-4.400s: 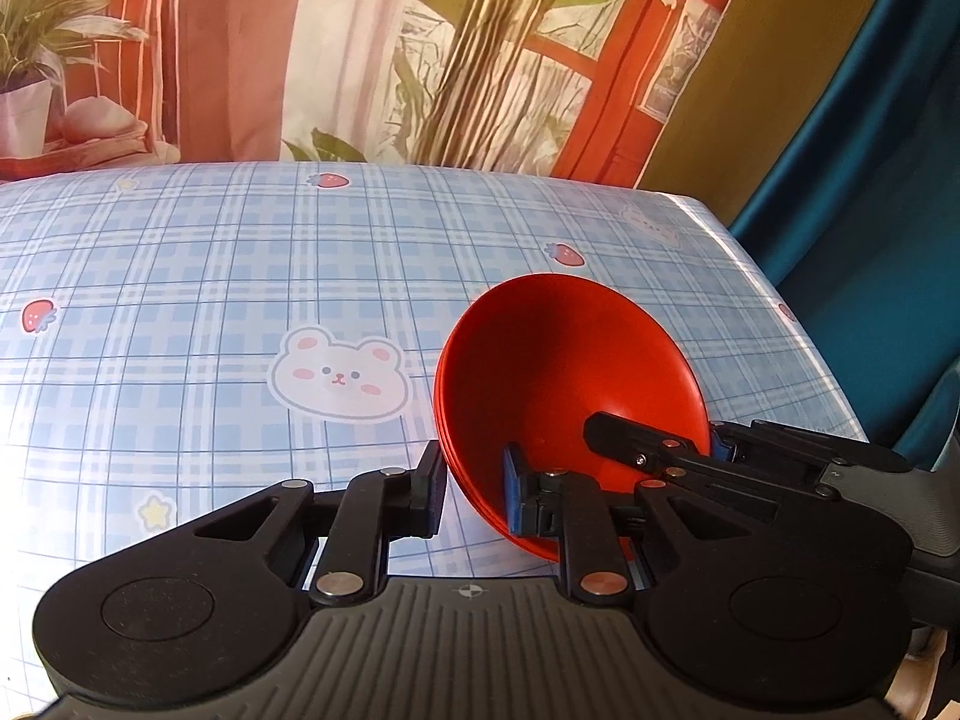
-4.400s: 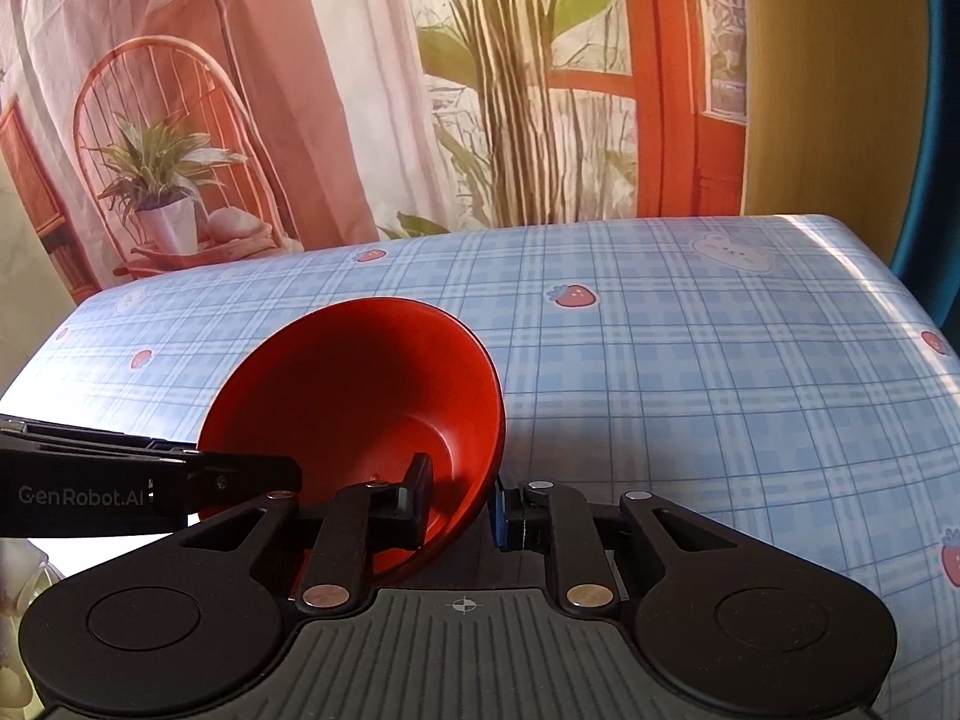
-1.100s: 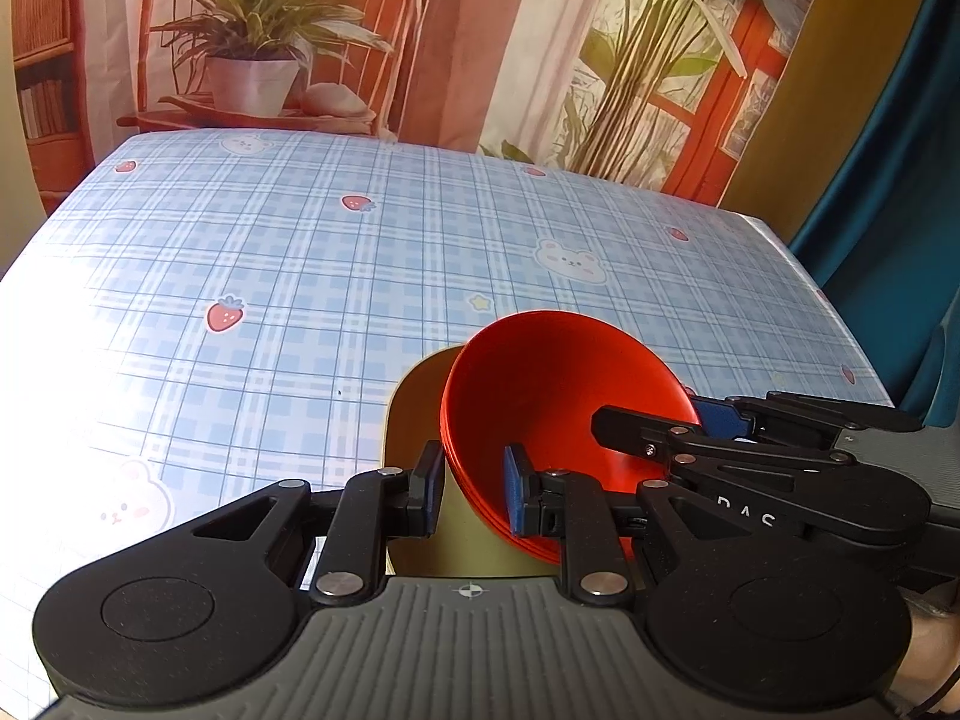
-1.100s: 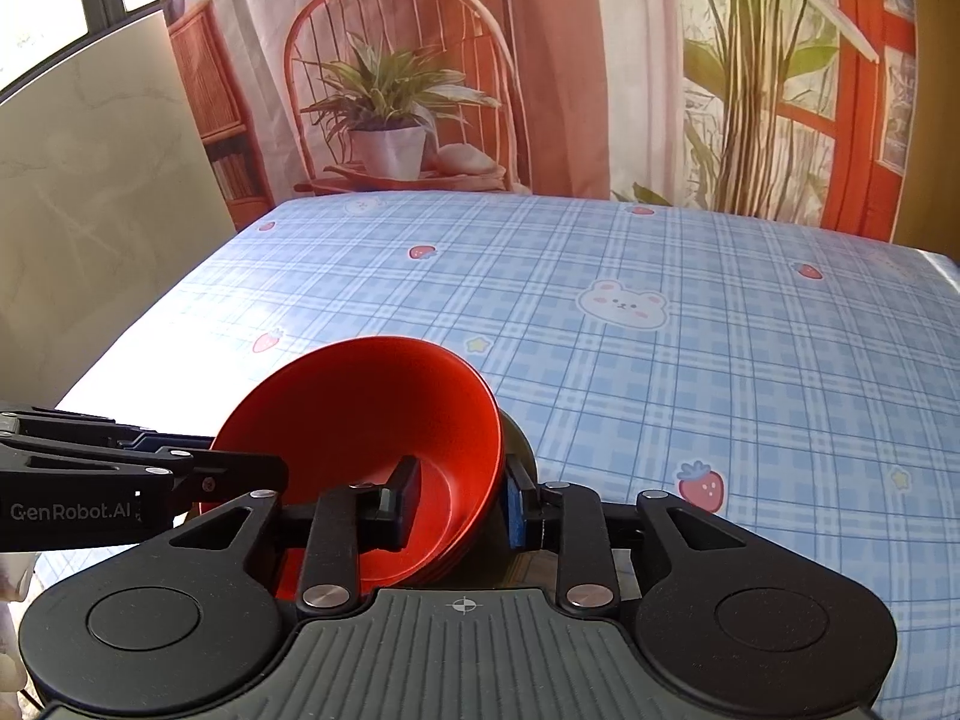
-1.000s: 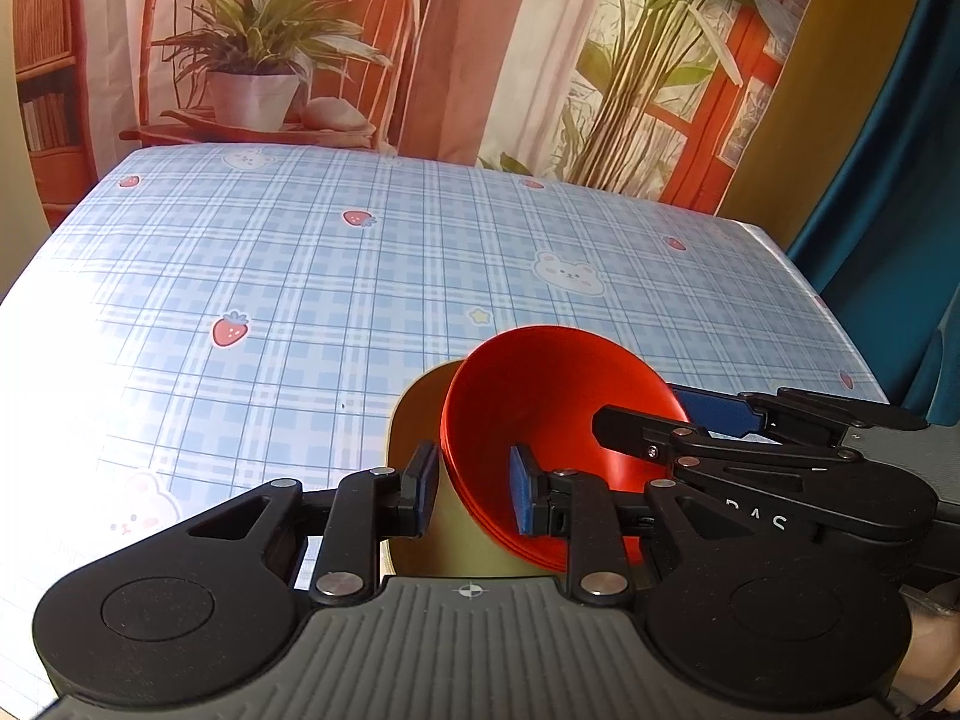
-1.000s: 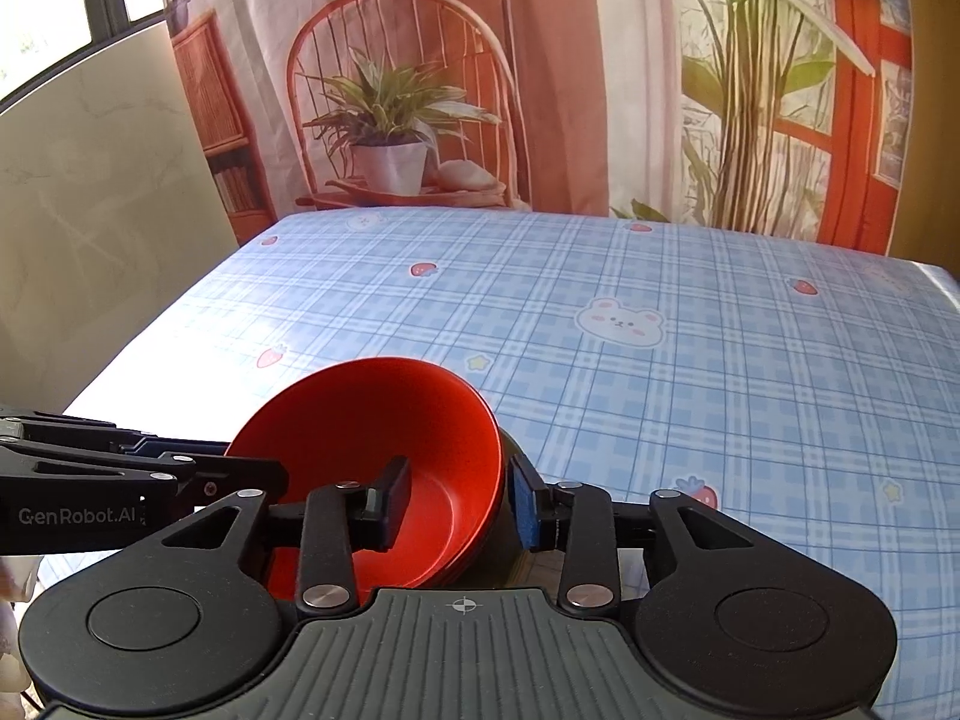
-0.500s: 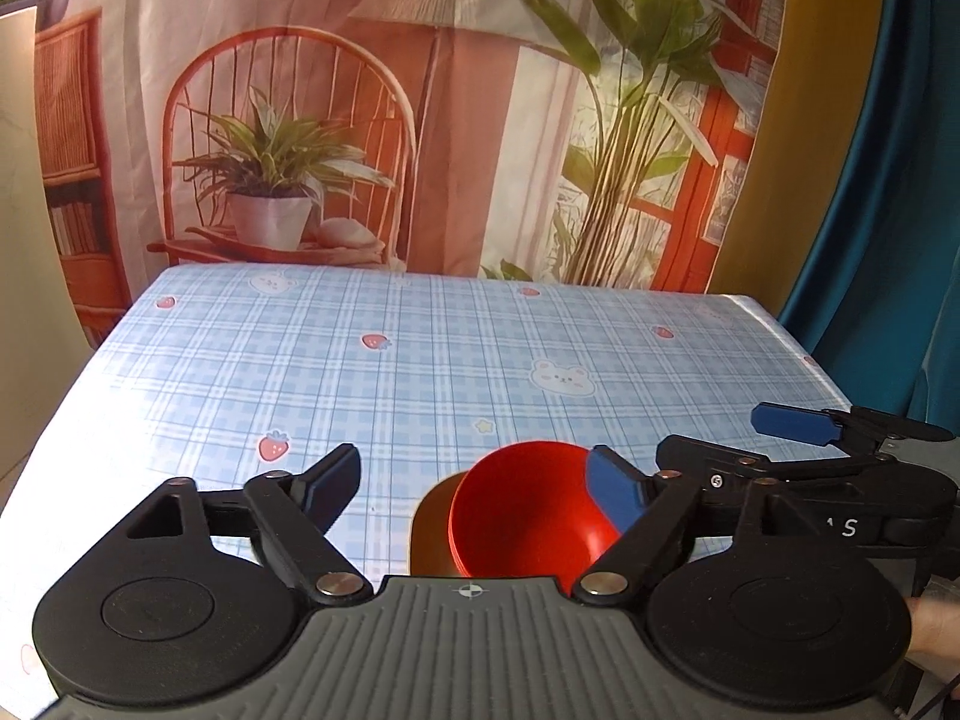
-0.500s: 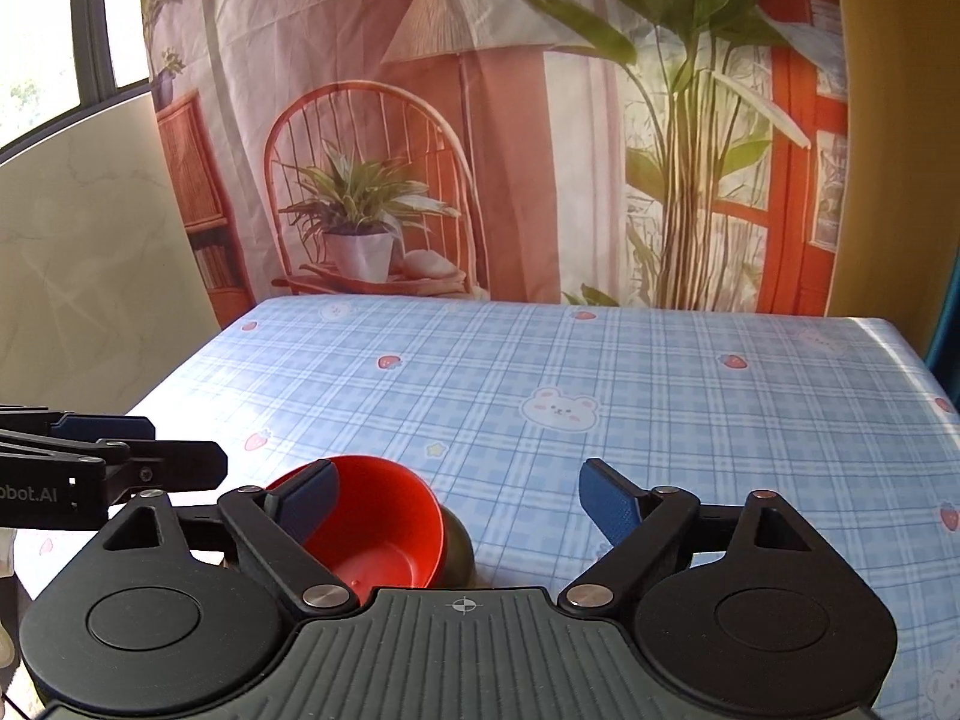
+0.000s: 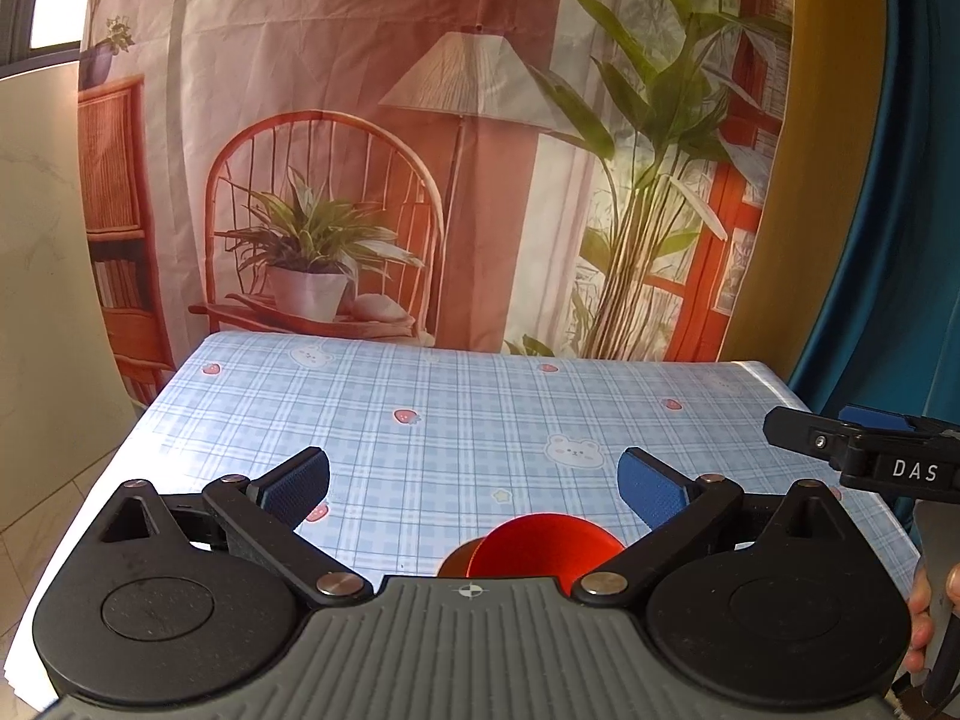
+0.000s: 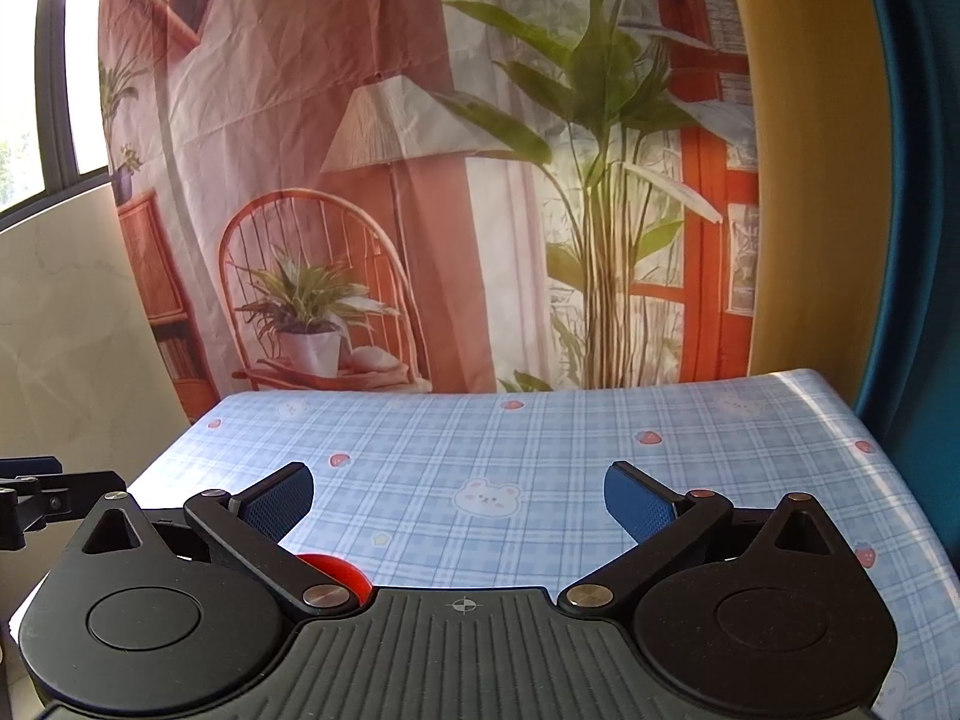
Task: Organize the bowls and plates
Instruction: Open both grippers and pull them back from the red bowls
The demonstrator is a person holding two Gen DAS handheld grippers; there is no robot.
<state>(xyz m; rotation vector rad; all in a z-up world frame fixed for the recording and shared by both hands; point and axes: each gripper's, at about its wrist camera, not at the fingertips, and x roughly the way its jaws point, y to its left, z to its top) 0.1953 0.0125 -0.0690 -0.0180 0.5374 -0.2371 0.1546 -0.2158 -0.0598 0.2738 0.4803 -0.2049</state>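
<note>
A red bowl (image 9: pixel 543 546) sits nested in a brownish-yellow bowl (image 9: pixel 457 561) on the blue plaid tablecloth (image 9: pixel 456 420), near the table's front edge. My left gripper (image 9: pixel 474 480) is open and empty, raised above and behind the stack. My right gripper (image 10: pixel 459 504) is open and empty too; only a sliver of the red bowl (image 10: pixel 336 576) shows beside its left finger. The right gripper also shows at the right edge of the left wrist view (image 9: pixel 864 450).
The tablecloth (image 10: pixel 540 456) stretches back to a printed backdrop (image 9: pixel 420 150) of a chair, plant and lamp. A teal curtain (image 9: pixel 888 240) hangs at the right. A pale wall (image 10: pixel 60 330) stands at the left.
Both grippers let go of the red bowl, leaving it in the yellow bowl, then opened wide and drew back and up. The bowls now look smaller and lower in both views.
</note>
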